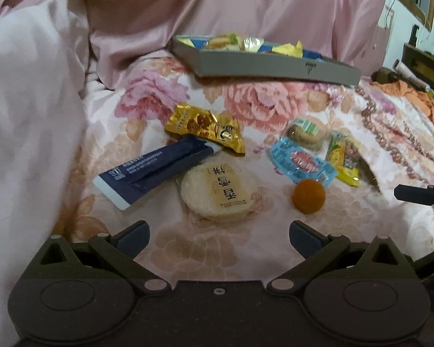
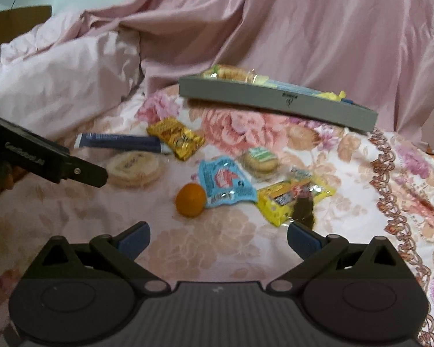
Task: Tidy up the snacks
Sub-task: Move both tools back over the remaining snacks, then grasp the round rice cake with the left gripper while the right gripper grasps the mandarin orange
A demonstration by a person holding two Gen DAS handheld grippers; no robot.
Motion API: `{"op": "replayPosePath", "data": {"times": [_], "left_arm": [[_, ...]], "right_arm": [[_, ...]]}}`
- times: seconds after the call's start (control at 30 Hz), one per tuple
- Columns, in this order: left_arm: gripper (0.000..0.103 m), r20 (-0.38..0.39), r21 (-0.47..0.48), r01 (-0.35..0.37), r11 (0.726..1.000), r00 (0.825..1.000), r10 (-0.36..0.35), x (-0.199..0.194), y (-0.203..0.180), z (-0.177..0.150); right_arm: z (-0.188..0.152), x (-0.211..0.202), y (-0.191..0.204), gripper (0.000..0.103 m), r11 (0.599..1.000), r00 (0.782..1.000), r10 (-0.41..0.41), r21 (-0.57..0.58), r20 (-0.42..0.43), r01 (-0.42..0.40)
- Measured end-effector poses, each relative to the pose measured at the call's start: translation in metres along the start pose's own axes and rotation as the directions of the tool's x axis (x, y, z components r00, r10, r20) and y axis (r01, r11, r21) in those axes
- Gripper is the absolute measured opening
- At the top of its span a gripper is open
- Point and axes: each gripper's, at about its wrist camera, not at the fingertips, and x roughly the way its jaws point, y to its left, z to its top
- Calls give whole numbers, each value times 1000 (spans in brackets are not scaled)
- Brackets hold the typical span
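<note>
- Floral-printed pink satin bedspread (image 1: 275, 104) lies under everything you are working on, with a plain pink quilt (image 1: 31, 115) bunched up along its left side and far edge.
- Your left gripper (image 1: 218, 238) hovers just above the spread with its blue-padded fingers (image 1: 133, 238) spread wide and nothing between them; a round pale rice cracker in a clear wrapper (image 1: 218, 192) lies just ahead of the gap.
- Your right gripper (image 2: 218, 238) is likewise wide apart and empty, low over the spread, with a small round orange fruit (image 2: 190, 199) just in front of it.
- Touching that fruit on its right is a crumpled light-blue snack packet (image 2: 225, 183), and beside the packet lies a yellow snack packet with a dark end (image 2: 289, 202), close to your right finger (image 2: 302, 238).
- Farther back sits a round biscuit in a green-topped wrapper (image 2: 260, 160).
- On the left, a dark blue tube with a white end (image 1: 153, 170) lies slantwise, its cap end tucked under a gold foil snack packet (image 1: 207, 127), and its side just beside the rice cracker.
- At the far edge, a shallow grey cardboard tray (image 1: 260, 66) rests against the quilt and already holds several wrapped snacks, yellow and blue among them.
- Your left gripper's dark body also shows at the left of the right wrist view, near the rice cracker.
</note>
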Motion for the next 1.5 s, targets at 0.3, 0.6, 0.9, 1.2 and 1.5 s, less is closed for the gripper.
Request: {"op": "replayPosePath", "data": {"times": [0.3, 0.6, 0.9, 1.2, 1.5], "left_arm": [[102, -8, 11, -33, 999, 999, 33, 35, 4, 9], [102, 17, 41, -5, 999, 1000, 5, 52, -1, 16], [102, 26, 75, 15, 997, 1000, -17, 62, -7, 23], [101, 24, 19, 26, 999, 999, -27, 67, -4, 26], [99, 34, -11, 22, 1000, 999, -22, 66, -3, 27]], "right_arm": [[9, 36, 10, 103, 991, 999, 22, -132, -25, -25], [11, 57, 16, 91, 978, 1000, 20, -209, 10, -18], [12, 69, 16, 76, 976, 998, 51, -214, 33, -43], [10, 70, 20, 54, 969, 996, 80, -239, 39, -69], [8, 69, 22, 39, 965, 994, 99, -247, 37, -87]]}}
